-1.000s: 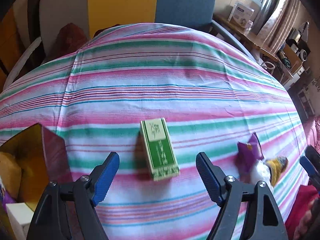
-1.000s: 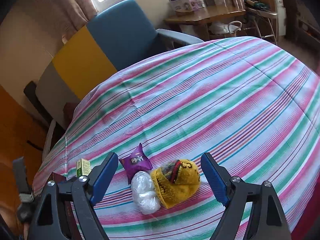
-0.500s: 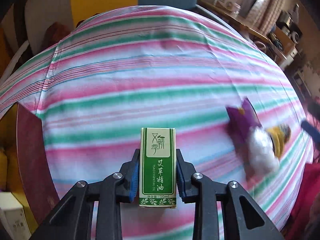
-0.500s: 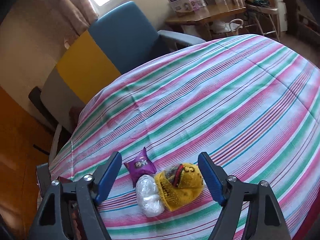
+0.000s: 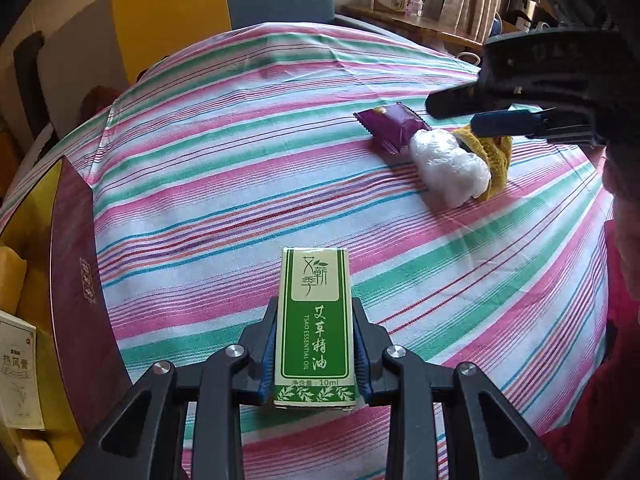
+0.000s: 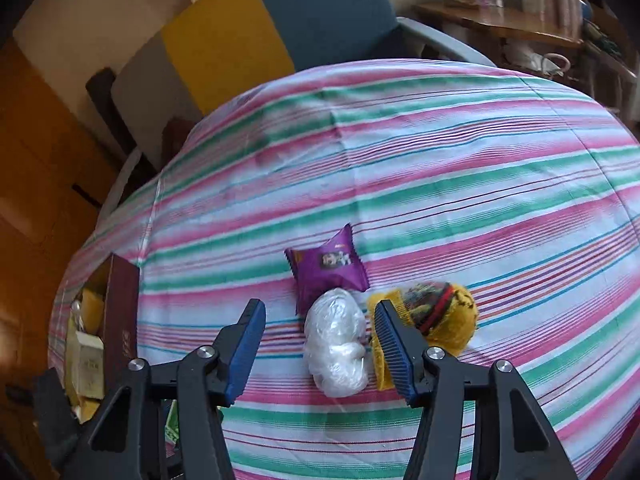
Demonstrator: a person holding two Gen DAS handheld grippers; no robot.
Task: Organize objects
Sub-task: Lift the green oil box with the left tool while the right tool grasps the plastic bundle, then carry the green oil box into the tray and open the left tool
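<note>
My left gripper point(image 5: 315, 354) is shut on a green and cream essential-oil box point(image 5: 314, 324), held above the striped tablecloth point(image 5: 240, 168). Off to the right lie a purple snack packet point(image 5: 394, 127), a white plastic-wrapped bundle point(image 5: 450, 166) and a yellow knitted thing point(image 5: 494, 152). My right gripper point(image 6: 320, 346) hovers over the white bundle point(image 6: 338, 344), its jaws closing with the bundle between the pads but not pressed. The purple packet point(image 6: 328, 268) lies just beyond, and the yellow knitted thing point(image 6: 440, 316) sits outside the right finger. The right gripper point(image 5: 516, 116) also shows in the left wrist view.
A dark red open box point(image 5: 76, 280) holding cartons and yellow packets stands at the table's left edge, also seen as the red box point(image 6: 120, 312) in the right wrist view. Yellow and blue chairs point(image 6: 280, 28) stand behind the table. A person's red sleeve point(image 5: 600, 400) is at the right.
My left gripper closed on the green box and carried it leftward toward the red box. My right gripper came down over the white bundle and its jaws narrowed.
</note>
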